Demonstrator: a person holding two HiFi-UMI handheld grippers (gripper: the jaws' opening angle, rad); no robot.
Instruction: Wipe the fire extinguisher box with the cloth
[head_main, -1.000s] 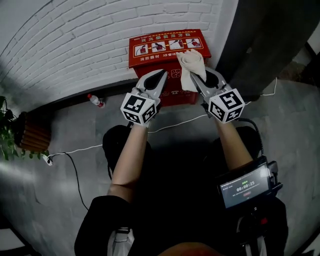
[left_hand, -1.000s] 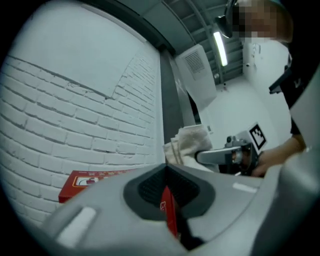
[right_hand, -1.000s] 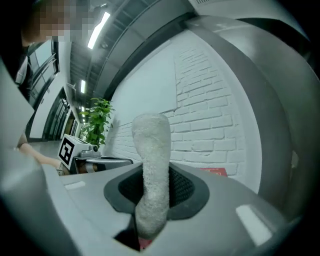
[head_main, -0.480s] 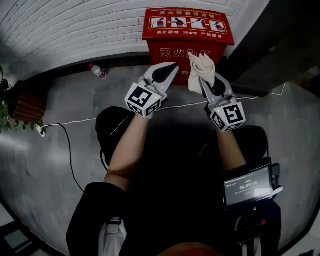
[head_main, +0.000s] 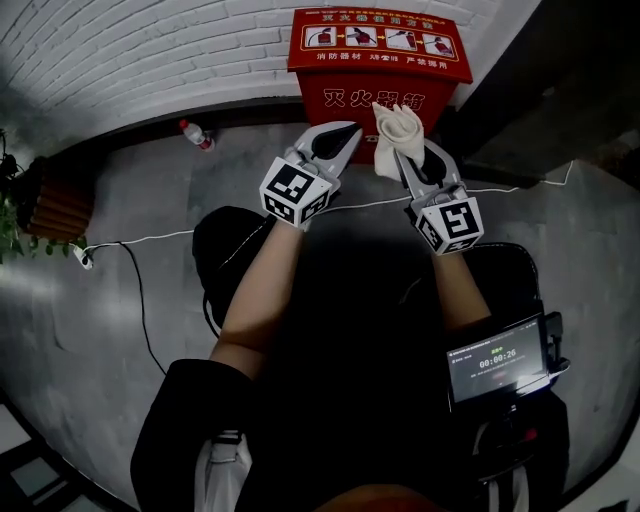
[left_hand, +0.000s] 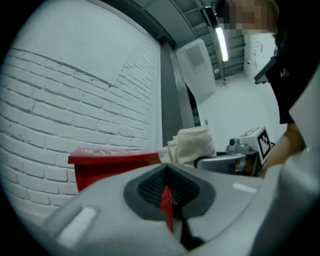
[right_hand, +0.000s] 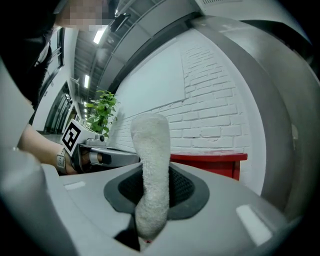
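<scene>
The red fire extinguisher box (head_main: 380, 60) stands against the white brick wall, its lid printed with pictograms; it also shows in the left gripper view (left_hand: 107, 162) and the right gripper view (right_hand: 215, 162). My right gripper (head_main: 405, 150) is shut on the white cloth (head_main: 395, 135), which sticks up between its jaws (right_hand: 150, 175) in front of the box. My left gripper (head_main: 340, 135) is shut with nothing in it, level with the right one and just short of the box front. The cloth (left_hand: 192, 145) hangs to its right.
A plastic bottle (head_main: 195, 135) lies on the grey floor by the wall, left of the box. A white cable (head_main: 140, 240) runs across the floor. A potted plant (head_main: 20, 215) stands at far left. A dark pillar (head_main: 540, 90) rises right of the box.
The head view has tilted, so the box now sits higher in the frame. Both grippers have moved a little closer to the box front, the cloth still held.
</scene>
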